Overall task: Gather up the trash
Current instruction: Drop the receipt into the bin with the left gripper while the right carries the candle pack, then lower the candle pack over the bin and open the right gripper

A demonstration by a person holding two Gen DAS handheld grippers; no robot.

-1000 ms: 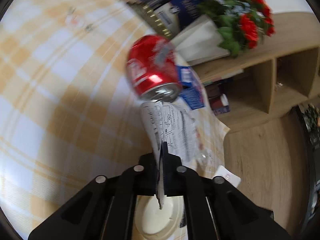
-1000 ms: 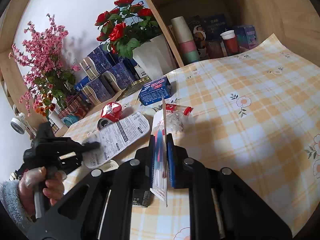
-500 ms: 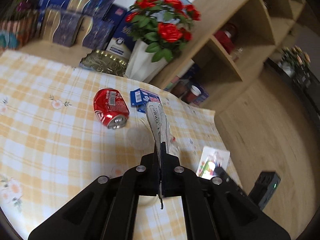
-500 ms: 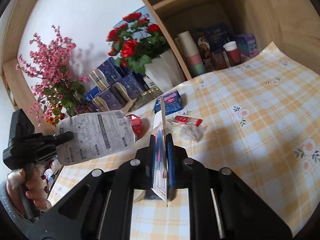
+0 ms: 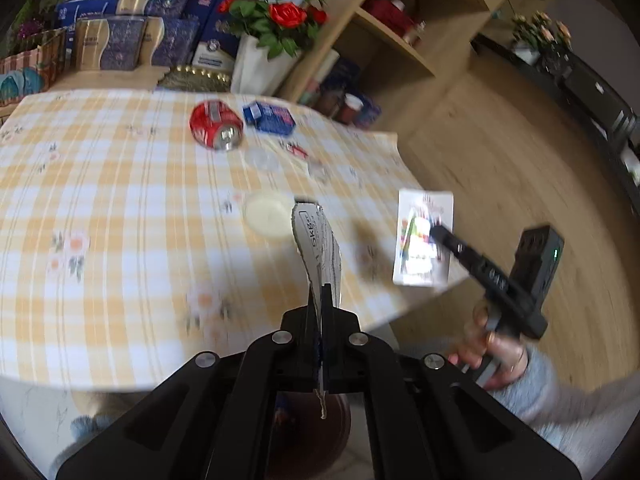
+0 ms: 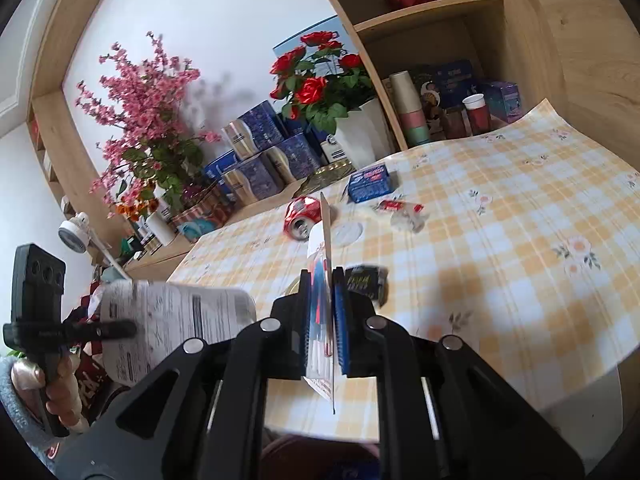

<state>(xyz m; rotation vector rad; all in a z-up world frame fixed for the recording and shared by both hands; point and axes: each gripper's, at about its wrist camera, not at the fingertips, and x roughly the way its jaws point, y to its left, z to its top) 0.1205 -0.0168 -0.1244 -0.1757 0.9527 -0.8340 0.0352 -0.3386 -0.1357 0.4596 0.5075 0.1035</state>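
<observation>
Two grippers, each closed on a piece of flat packaging above the counter edge.
The left gripper (image 5: 322, 304) pinches a white printed wrapper (image 5: 318, 248); the right gripper (image 6: 326, 300) clamps a colourful card pack (image 6: 322, 280). Beyond the wrapper, on the checked counter (image 5: 120, 200), lie a red can (image 5: 216, 124), a blue box (image 5: 270, 118) beside the can, and a pale lid (image 5: 268, 214).

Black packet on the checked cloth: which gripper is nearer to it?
Right. The right gripper, shut on a card, is just beside the black packet. The left gripper, shut on a printed wrapper, is off past the table's edge, well away.
</observation>
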